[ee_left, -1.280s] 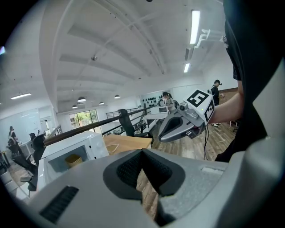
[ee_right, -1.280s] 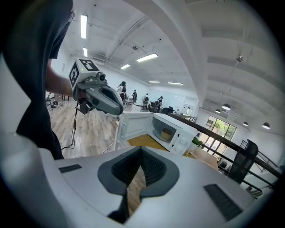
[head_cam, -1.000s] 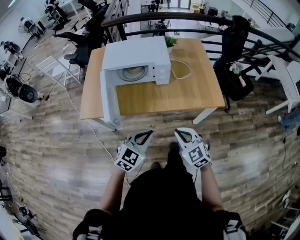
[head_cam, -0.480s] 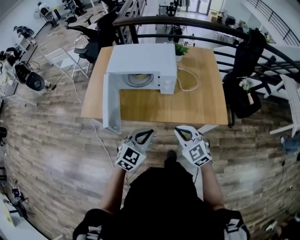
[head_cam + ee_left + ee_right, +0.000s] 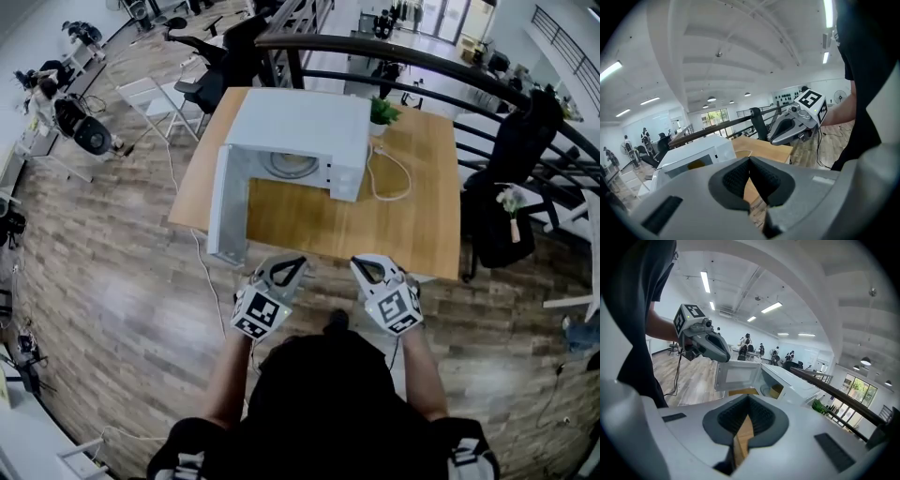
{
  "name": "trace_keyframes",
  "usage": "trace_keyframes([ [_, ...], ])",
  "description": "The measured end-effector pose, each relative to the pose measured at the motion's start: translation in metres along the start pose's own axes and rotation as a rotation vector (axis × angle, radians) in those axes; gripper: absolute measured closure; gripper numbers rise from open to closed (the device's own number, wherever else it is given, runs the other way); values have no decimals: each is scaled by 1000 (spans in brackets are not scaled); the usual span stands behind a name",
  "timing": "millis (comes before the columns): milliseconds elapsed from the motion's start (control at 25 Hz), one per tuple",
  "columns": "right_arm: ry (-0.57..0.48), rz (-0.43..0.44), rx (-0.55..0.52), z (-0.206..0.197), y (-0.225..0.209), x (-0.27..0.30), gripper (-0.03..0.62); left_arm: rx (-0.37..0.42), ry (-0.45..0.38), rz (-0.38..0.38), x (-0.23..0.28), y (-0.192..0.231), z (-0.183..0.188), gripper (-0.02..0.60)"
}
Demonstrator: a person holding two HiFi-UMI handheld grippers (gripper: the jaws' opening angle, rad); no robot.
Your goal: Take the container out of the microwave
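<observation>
A white microwave point(image 5: 300, 127) stands on a wooden table point(image 5: 394, 220) with its door point(image 5: 230, 202) swung open to the left. Inside, a tan container point(image 5: 292, 166) sits on the turntable; the right gripper view shows the container point(image 5: 776, 390) deep in the cavity. My left gripper point(image 5: 291, 264) and right gripper point(image 5: 367, 266) hover side by side over the floor, just short of the table's near edge, both shut and empty. The left gripper point(image 5: 749, 159) points toward the microwave point(image 5: 693, 154). The right gripper point(image 5: 749, 399) points at the open door point(image 5: 736, 375).
A white cable point(image 5: 392, 178) loops on the table right of the microwave, with a small potted plant point(image 5: 382, 111) behind it. A black railing point(image 5: 422, 64) curves behind the table, with a dark bag point(image 5: 511, 178) hanging on it. Chairs point(image 5: 155, 94) stand at far left.
The table and microwave have come nearer in the head view and shifted right. Both grippers stay shut, side by side in front of the person.
</observation>
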State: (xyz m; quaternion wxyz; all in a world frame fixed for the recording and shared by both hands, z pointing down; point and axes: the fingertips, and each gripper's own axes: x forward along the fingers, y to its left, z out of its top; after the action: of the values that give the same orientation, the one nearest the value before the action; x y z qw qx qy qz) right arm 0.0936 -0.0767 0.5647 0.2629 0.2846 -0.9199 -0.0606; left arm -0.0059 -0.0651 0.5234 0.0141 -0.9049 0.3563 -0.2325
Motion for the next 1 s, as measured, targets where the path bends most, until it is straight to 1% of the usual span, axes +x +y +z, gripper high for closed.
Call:
trace_keyframes([
  [120,-11,29,-4,-4,-7,2,594,-10,10,28,8,2,2,580],
  [240,-10,44,-13,-12,-14,1,594,-14,17,40,18,0,3,580],
  [360,-7,47,-18,-19,-20,-1,595,-14,23,38,27,-3,3,580],
  [440,-1,47,-1,-21,-22,-2,594,-12,28,34,32,-3,2,580],
  [640,8,46,6,-25,-27,1,595,6,37,27,46,7,-1,580],
  [800,11,31,12,-26,-37,6,594,31,31,8,64,22,-4,580],
  [1000,44,-21,29,-23,-62,11,595,36,20,-24,89,48,-5,580],
])
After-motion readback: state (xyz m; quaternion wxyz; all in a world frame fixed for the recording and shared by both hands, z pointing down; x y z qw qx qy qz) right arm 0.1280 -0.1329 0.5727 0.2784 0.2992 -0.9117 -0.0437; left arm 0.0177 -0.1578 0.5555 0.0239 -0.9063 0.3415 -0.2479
